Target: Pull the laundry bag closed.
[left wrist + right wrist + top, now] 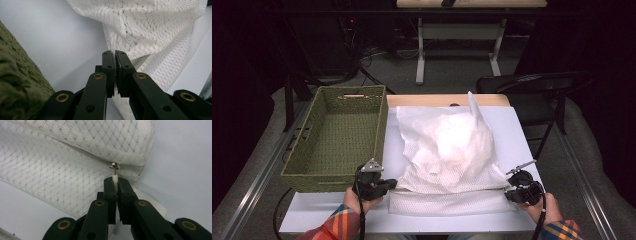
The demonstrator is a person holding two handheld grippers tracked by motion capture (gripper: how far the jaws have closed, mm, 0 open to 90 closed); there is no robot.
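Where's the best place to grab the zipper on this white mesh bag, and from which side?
Take the white pull tab hanging off the slider at the mesh bag's right corner, approaching end-on along the zipper line. The tab is thin and sticks outward; the right gripper pinches it so.

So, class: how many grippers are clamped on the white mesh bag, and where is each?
2. The left gripper pinches the white mesh bag at its near left corner beside the green basket; the right gripper grips the zipper pull at the near right corner.
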